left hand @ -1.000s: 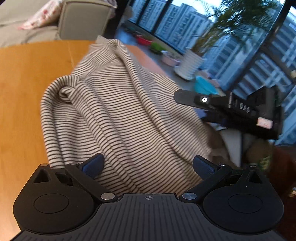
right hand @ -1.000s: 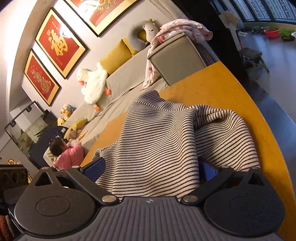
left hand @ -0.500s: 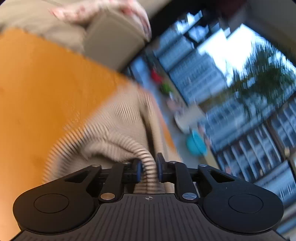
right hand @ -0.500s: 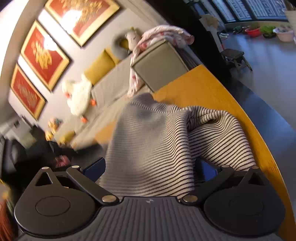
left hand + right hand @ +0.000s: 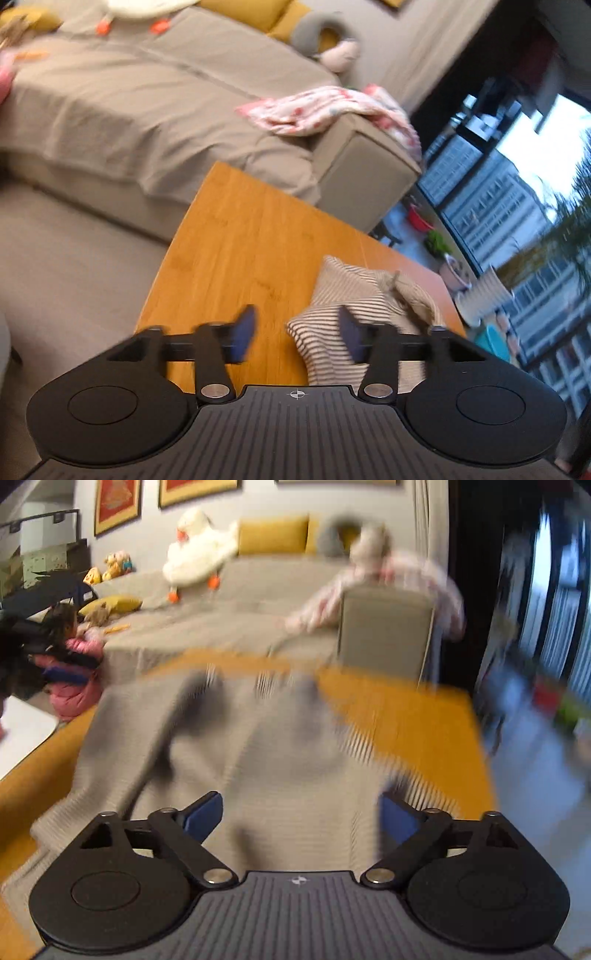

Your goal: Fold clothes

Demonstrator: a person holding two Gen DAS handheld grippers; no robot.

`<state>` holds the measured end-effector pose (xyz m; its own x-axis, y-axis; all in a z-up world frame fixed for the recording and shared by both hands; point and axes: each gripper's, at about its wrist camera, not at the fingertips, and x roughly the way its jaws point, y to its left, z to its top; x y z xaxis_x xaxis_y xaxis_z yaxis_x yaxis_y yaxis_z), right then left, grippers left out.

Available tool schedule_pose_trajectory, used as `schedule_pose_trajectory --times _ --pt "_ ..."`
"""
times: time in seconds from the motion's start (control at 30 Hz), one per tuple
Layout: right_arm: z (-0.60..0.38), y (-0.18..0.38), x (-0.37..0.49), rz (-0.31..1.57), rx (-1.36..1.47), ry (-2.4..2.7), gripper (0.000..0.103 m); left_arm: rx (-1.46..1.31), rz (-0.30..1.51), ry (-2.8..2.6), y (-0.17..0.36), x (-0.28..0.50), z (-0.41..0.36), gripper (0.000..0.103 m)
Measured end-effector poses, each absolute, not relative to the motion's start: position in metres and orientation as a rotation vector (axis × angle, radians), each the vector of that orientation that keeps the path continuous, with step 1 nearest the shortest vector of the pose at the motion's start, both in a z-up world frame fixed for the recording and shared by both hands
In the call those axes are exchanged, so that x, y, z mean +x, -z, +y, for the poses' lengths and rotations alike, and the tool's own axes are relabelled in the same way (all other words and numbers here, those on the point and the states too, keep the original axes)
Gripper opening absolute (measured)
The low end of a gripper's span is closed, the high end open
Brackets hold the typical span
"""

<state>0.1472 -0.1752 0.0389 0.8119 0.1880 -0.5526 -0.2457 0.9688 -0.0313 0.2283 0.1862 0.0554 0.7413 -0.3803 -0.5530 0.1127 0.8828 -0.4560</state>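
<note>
Wooden table (image 5: 236, 243) under striped garment (image 5: 332, 306) (blurred); left gripper (image 5: 297, 334) fingers apart, empty; right gripper (image 5: 301, 814) fingers wide, straddling fabric.

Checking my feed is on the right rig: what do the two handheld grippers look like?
Both match. The left gripper and right gripper each have a black ribbed body with a small crosshair mark at its front edge, two round black discs at the sides, black linkage arms on silver pivot pins, and blue pads on the fingers. No cables, hands or sleeves show in either view.
</note>
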Motion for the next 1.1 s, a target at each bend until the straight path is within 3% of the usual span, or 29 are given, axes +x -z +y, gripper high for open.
schedule_pose_trajectory --times 0.03,0.07,0.2,0.23,0.27,0.3,0.33,0.37,0.4,0.5,0.57,0.6,0.63,0.67,0.73,0.77,0.8,0.83,0.87,1.03,1.1 --pt "-0.17 -0.047 0.153 0.551 -0.105 -0.219 0.088 -0.386 0.682 0.292 -0.058 0.226 0.183 0.08" --pt "-0.163 -0.051 0.162 0.538 -0.111 -0.216 0.088 -0.359 0.677 0.304 -0.061 0.224 0.179 0.085" --pt "-0.127 -0.029 0.203 0.577 -0.27 -0.229 0.087 -0.217 0.735 0.309 -0.046 0.255 0.122 0.088" --pt "-0.118 -0.02 0.212 0.593 -0.327 -0.23 0.072 -0.167 0.758 0.295 -0.038 0.265 0.106 0.088" --pt "-0.113 -0.011 0.218 0.608 -0.406 -0.232 0.043 -0.105 0.774 0.267 -0.029 0.274 0.092 0.087" --pt "-0.113 -0.006 0.222 0.611 -0.489 -0.232 0.033 -0.047 0.783 0.239 -0.021 0.281 0.083 0.082" --pt "-0.115 -0.003 0.223 0.604 -0.555 -0.232 0.025 0.006 0.791 0.215 -0.014 0.287 0.074 0.069" --pt "-0.121 -0.002 0.224 0.584 -0.625 -0.22 0.021 0.025 0.794 0.225 -0.011 0.29 0.073 0.062" --pt "-0.13 -0.002 0.226 0.552 -0.696 -0.195 0.021 0.043 0.796 0.235 -0.009 0.293 0.071 0.055" --pt "-0.165 -0.004 0.248 0.506 -0.815 -0.066 0.021 0.103 0.774 0.25 -0.009 0.301 0.075 0.049" --pt "-0.19 -0.003 0.277 0.551 -0.769 -0.004 0.021 0.148 0.748 0.203 -0.01 0.311 0.079 0.044" --pt "-0.197 0.0 0.289 0.576 -0.734 0.015 0.021 0.172 0.736 0.176 -0.01 0.316 0.08 0.031" --pt "-0.202 0.003 0.3 0.598 -0.695 0.032 0.021 0.201 0.724 0.127 -0.009 0.32 0.082 0.027" --pt "-0.208 0.006 0.31 0.62 -0.642 0.045 0.021 0.221 0.714 0.082 -0.009 0.324 0.084 0.029" --pt "-0.223 -0.001 0.317 0.637 -0.461 0.02 0.021 0.134 0.735 0.063 -0.013 0.327 0.097 0.033" --pt "-0.23 -0.007 0.317 0.638 -0.368 -0.001 0.027 0.072 0.737 0.074 -0.018 0.324 0.104 0.036" --pt "-0.238 -0.014 0.313 0.632 -0.286 -0.023 0.034 0.027 0.714 0.1 -0.024 0.316 0.106 0.049" --pt "-0.245 -0.023 0.305 0.615 -0.21 -0.045 0.055 -0.017 0.69 0.126 -0.031 0.308 0.108 0.062" --pt "-0.25 -0.029 0.292 0.6 -0.166 -0.064 0.07 -0.06 0.665 0.153 -0.037 0.3 0.109 0.065" --pt "-0.258 -0.037 0.219 0.581 -0.104 -0.144 0.072 -0.095 0.497 0.35 -0.038 0.26 0.056 0.095" --pt "-0.253 -0.035 0.187 0.597 -0.135 -0.169 0.072 -0.084 0.432 0.428 -0.032 0.246 0.029 0.096"
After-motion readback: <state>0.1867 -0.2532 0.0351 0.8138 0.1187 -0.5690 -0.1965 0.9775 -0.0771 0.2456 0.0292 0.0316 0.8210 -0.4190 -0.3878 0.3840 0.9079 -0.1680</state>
